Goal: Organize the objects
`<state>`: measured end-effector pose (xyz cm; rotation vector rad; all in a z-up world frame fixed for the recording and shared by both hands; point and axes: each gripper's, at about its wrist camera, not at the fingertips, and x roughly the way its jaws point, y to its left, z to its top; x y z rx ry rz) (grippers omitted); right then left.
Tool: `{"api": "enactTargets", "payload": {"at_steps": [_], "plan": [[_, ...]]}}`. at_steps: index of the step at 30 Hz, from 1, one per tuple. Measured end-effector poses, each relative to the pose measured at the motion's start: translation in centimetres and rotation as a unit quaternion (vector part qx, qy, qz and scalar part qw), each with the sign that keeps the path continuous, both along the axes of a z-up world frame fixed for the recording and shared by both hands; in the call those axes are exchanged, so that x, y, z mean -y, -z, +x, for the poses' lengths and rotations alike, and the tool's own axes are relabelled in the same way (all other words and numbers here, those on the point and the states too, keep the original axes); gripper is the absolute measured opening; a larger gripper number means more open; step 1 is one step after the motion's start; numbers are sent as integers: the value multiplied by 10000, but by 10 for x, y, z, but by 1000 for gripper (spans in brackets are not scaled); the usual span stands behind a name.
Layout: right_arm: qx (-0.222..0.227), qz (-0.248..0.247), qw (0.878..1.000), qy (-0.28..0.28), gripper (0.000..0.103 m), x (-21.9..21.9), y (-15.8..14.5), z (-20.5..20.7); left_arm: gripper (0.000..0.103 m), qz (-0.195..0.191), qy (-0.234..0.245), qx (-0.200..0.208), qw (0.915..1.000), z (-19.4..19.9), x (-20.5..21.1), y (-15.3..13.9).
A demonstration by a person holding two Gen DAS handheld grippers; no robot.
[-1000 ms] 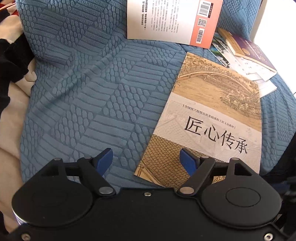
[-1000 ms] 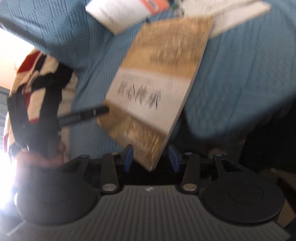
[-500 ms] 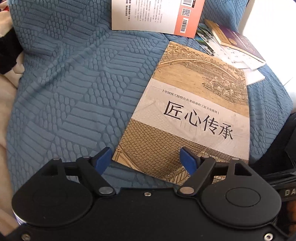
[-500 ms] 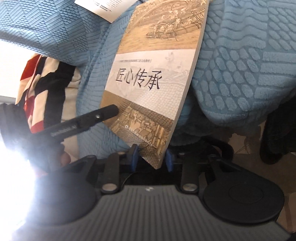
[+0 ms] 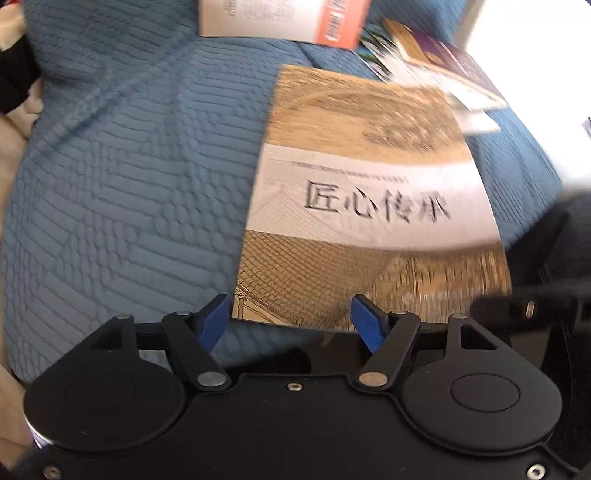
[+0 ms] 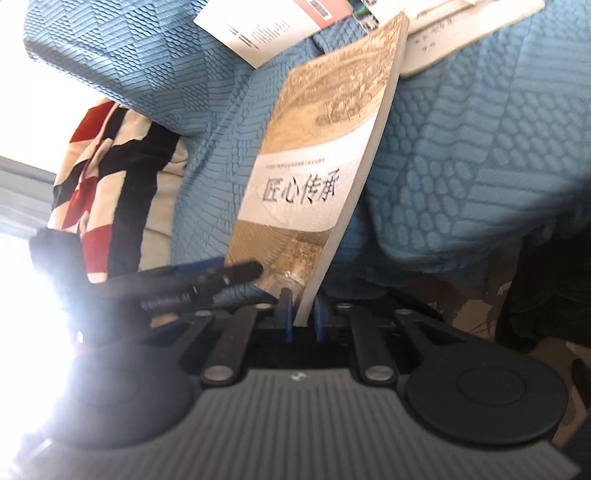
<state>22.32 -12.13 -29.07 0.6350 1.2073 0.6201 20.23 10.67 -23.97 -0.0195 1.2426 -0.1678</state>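
Observation:
A tan and white book with black Chinese title (image 5: 369, 199) lies on a blue textured bedspread (image 5: 129, 166). My left gripper (image 5: 291, 317) is open, its blue fingertips astride the book's near edge. In the right wrist view my right gripper (image 6: 303, 317) is shut on the near corner of the same book (image 6: 314, 177), which tilts up off the bedspread. The left gripper's black finger (image 6: 207, 275) shows at the book's left corner.
A white and orange book (image 5: 280, 18) lies at the far edge. A purple booklet (image 5: 454, 59) and loose papers (image 5: 476, 118) lie at the far right. A red, black and cream cloth (image 6: 110, 177) lies left of the bedspread. The bed edge drops off near the right gripper.
My right gripper has closed on the book's near corner and lifted that side. My left gripper has moved right, so the book's near edge now sits between its open fingers.

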Motion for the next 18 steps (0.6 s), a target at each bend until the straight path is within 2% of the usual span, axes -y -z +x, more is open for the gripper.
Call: {"api": "enactTargets", "payload": {"at_steps": [2,5,10,12,14,18], "plan": [[121,-56,9999,-105,14,8,-6,0,68,-85,128,-81,9998,-6,8,-2],[306,-235,9991,-197,14,19,-13,1,68,-403,72,-161,9990,-13,14,-3],[373,-530,9979,-82,14,38,-13,1,67,-777,9,-244,9967,-22,25,-4],[367,-666,9971,25,14,48,-10,1,67,-835,35,-274,9961,-23,32,-4],[268,-597,9978,97,14,52,-5,2,67,-756,20,-283,9967,-23,35,-2],[184,-673,9974,179,18,55,1,2,69,-1126,-435,-249,9924,-25,21,-3]]}}
